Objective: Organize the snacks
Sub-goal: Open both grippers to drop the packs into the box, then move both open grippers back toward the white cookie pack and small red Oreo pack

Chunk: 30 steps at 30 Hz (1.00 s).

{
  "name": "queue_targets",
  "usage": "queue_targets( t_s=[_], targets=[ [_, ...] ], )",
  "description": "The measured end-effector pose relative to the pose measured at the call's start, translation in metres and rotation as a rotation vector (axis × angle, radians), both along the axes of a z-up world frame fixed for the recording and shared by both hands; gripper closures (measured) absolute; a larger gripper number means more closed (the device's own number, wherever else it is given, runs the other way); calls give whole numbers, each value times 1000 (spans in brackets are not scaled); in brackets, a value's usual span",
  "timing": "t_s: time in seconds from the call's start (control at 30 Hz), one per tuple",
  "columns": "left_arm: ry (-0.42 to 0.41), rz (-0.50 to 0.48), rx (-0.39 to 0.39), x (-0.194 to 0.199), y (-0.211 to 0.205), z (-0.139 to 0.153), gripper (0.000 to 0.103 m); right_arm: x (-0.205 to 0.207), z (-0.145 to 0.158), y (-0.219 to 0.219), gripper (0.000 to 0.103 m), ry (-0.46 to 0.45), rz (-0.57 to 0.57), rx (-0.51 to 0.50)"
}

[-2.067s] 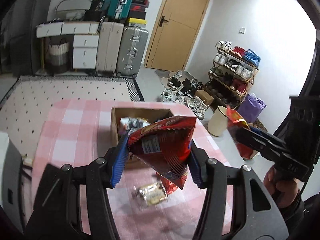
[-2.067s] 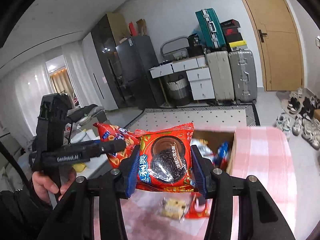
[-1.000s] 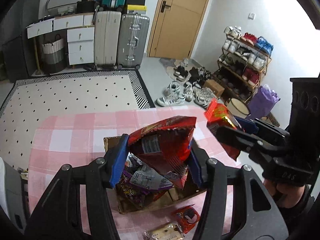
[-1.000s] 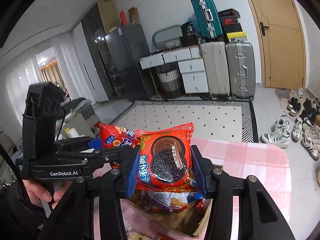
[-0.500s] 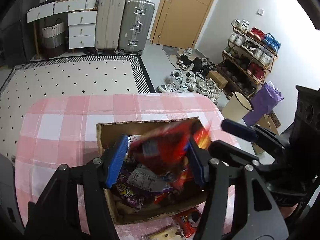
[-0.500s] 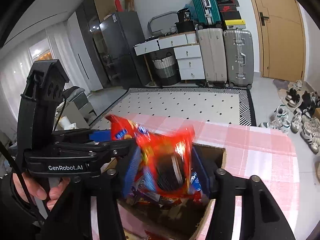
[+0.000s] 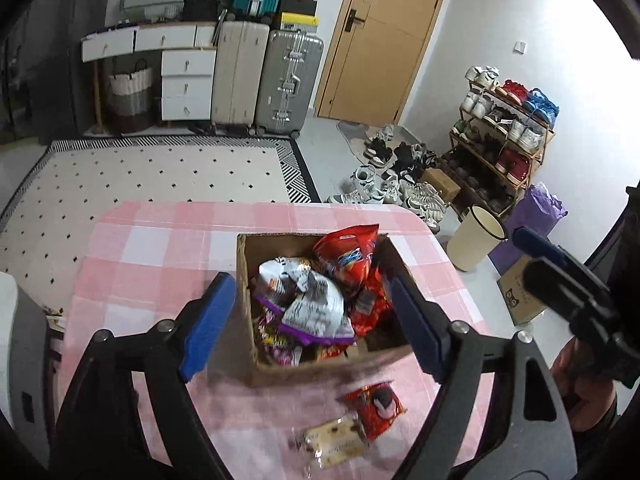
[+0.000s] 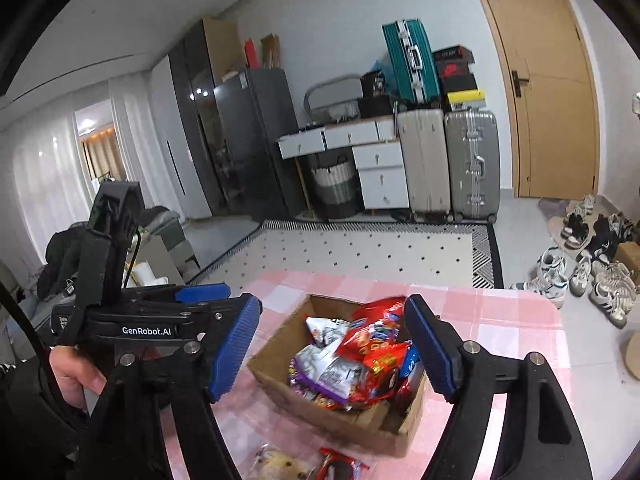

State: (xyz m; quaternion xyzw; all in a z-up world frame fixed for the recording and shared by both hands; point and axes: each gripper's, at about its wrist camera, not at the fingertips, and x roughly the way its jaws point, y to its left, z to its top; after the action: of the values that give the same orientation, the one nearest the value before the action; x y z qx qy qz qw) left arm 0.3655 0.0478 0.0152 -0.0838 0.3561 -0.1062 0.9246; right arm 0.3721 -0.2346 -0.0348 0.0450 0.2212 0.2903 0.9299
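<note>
A cardboard box [image 7: 246, 280] [image 8: 276, 354] full of snack bags stands on the pink checked table [image 7: 160, 248]. Two red bags [image 7: 348, 260] [image 8: 376, 344] lie on top of the pile, beside a silver and purple bag [image 7: 312, 304]. My left gripper [image 7: 312, 328] is open and empty above the box. My right gripper [image 8: 332, 348] is open and empty above it too. It also shows at the right of the left wrist view [image 7: 560, 276]. A small red packet [image 7: 376, 400] and a clear cookie packet [image 7: 336, 444] lie on the table in front of the box.
Behind the table are a dotted rug [image 7: 160, 172], suitcases [image 7: 288, 80], white drawers [image 7: 184, 80] and a wooden door [image 7: 380, 40]. A shoe rack [image 7: 504, 136], scattered shoes and a cream bin [image 7: 476, 240] stand to the right.
Both grippers opened and dropped their red snack bags into the box. The bags now lie on top of the pile.
</note>
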Motion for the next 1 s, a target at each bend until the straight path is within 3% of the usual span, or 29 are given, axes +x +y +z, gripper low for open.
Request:
queue_targets(
  t_s=[0.1,0.3,0.57,0.73,1.0],
  targets=[
    [-37,4,19,-33,5,8,21,-30,6,-7,16,-33,-14,5],
    [-88,33,8,-89,15,13,18,-87,6,-23,14,-68,-32,16],
    [-131,70,-28,-146,29,-3,13,-144,-11,-27,6,-123,-54,28],
    [-137,133,-11,-171,36,-22,1,-160,-32,-26,4,-102,-60,31],
    [-134,142,18,-180,26,-53,1,-158,-67,-25,2,-35,-61,52]
  ],
)
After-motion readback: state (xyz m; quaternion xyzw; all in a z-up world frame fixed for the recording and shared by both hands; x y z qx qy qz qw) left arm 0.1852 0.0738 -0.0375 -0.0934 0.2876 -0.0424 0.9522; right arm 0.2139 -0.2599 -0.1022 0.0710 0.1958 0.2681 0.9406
